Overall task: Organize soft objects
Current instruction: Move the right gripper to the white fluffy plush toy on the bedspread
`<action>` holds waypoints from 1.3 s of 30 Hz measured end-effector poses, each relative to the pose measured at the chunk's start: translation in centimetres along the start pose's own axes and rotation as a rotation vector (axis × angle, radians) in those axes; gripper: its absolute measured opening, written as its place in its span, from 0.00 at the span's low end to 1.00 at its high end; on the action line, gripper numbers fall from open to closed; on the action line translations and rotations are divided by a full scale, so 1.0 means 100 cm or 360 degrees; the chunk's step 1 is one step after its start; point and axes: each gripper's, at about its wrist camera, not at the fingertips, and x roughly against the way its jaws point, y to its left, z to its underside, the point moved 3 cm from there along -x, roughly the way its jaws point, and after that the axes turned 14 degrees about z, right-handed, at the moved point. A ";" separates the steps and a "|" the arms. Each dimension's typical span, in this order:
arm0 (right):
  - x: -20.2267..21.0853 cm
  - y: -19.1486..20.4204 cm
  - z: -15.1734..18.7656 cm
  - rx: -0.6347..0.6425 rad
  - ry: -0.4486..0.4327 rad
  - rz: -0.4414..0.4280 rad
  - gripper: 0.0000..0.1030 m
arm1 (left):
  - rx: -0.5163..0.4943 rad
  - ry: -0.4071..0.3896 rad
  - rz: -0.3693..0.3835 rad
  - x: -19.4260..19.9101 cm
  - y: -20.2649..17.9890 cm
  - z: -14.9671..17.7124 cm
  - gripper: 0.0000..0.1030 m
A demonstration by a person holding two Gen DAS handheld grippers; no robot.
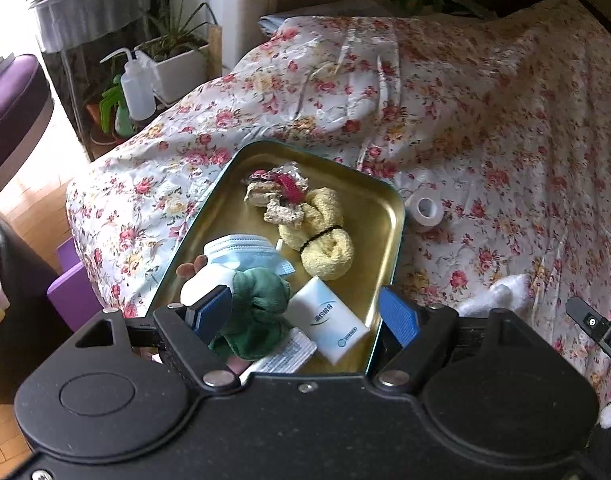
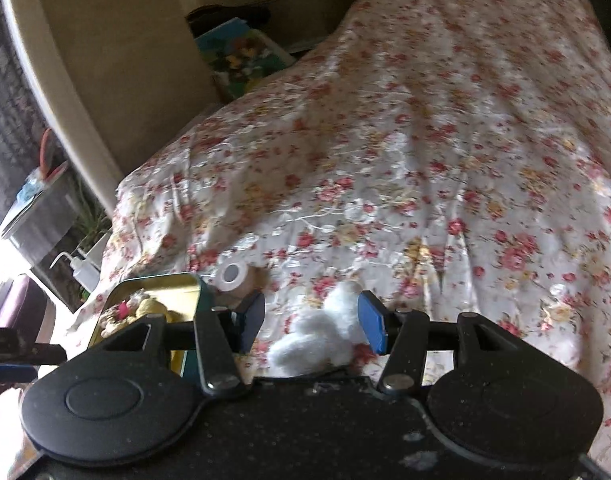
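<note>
Several soft things already lie gathered in the tin tray [image 1: 389,204], which sits on the floral bedspread [image 1: 485,120] so everything ends in one place: a yellow towel roll [image 1: 325,240] near the middle, a crocheted scrunchie [image 1: 273,196] at 11 o'clock of it, a blue face mask [image 1: 241,252] at 8 o'clock, a white packet [image 1: 329,328] at 6 o'clock; the left gripper [image 1: 305,312] hangs over the tray's near end, jaws released, a green plush [image 1: 257,312] beside its left finger, probably just set down; outside the tray, a tape roll [image 1: 425,208] rests at 3 o'clock; the right gripper [image 2: 311,322] straddles a white fluffy piece [image 2: 317,340] on the bedspread, jaws spread wide, seemingly lined up to pinch it next.
</note>
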 end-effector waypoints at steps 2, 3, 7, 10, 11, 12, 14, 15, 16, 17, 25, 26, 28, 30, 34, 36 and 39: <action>0.001 0.000 0.002 0.0016 -0.0011 0.0008 0.50 | -0.0022 -0.0002 -0.0002 0.001 -0.003 0.001 0.74; 0.003 0.001 0.002 0.0028 -0.0022 0.0013 0.50 | -0.0028 -0.0001 0.0001 0.001 -0.004 0.003 0.74; 0.007 0.006 0.004 0.0079 -0.0064 0.0027 0.50 | -0.0053 0.0002 0.0022 0.002 -0.011 0.004 0.75; 0.009 0.004 0.003 0.0082 -0.0065 0.0019 0.50 | -0.0060 -0.0003 0.0037 0.002 -0.018 0.004 0.75; 0.009 0.003 0.003 0.0079 -0.0067 0.0020 0.50 | -0.0063 -0.0005 0.0051 0.001 -0.020 0.004 0.75; 0.009 0.003 0.002 0.0075 -0.0070 0.0023 0.50 | -0.0070 -0.0009 0.0059 -0.001 -0.022 0.005 0.75; 0.008 0.000 0.002 0.0058 -0.0066 0.0025 0.50 | -0.0089 -0.0026 0.0052 -0.005 -0.027 0.006 0.75; 0.008 -0.003 0.001 0.0045 -0.0061 0.0025 0.50 | -0.0094 -0.0024 0.0044 -0.008 -0.029 0.007 0.75; 0.007 -0.004 0.001 0.0037 -0.0057 0.0024 0.50 | -0.0099 -0.0010 0.0046 -0.011 -0.032 0.007 0.75; 0.005 -0.006 0.001 0.0031 -0.0052 0.0026 0.50 | -0.0106 0.0002 0.0055 -0.013 -0.034 0.007 0.75; 0.002 -0.009 0.003 0.0025 -0.0021 -0.0001 0.50 | -0.0196 0.0024 0.0040 -0.018 -0.052 0.016 0.75; 0.003 -0.009 0.002 0.0025 -0.0025 0.0001 0.50 | -0.0203 0.0029 0.0032 -0.020 -0.053 0.016 0.75; 0.004 -0.011 0.002 0.0020 -0.0027 0.0020 0.50 | -0.0203 0.0051 0.0030 -0.026 -0.057 0.016 0.75; 0.003 -0.014 0.001 0.0003 -0.0020 0.0048 0.50 | -0.0187 0.0074 0.0044 -0.032 -0.062 0.016 0.75; -0.003 -0.032 -0.003 -0.0096 0.0008 0.0108 0.50 | -0.0158 0.0110 0.0094 -0.041 -0.074 0.015 0.75; -0.005 -0.046 -0.007 -0.0177 0.0011 0.0141 0.50 | -0.0152 0.0126 0.0126 -0.044 -0.081 0.016 0.75; -0.007 -0.075 -0.012 -0.0332 0.0006 0.0213 0.50 | -0.0194 0.0127 0.0155 -0.045 -0.094 0.017 0.75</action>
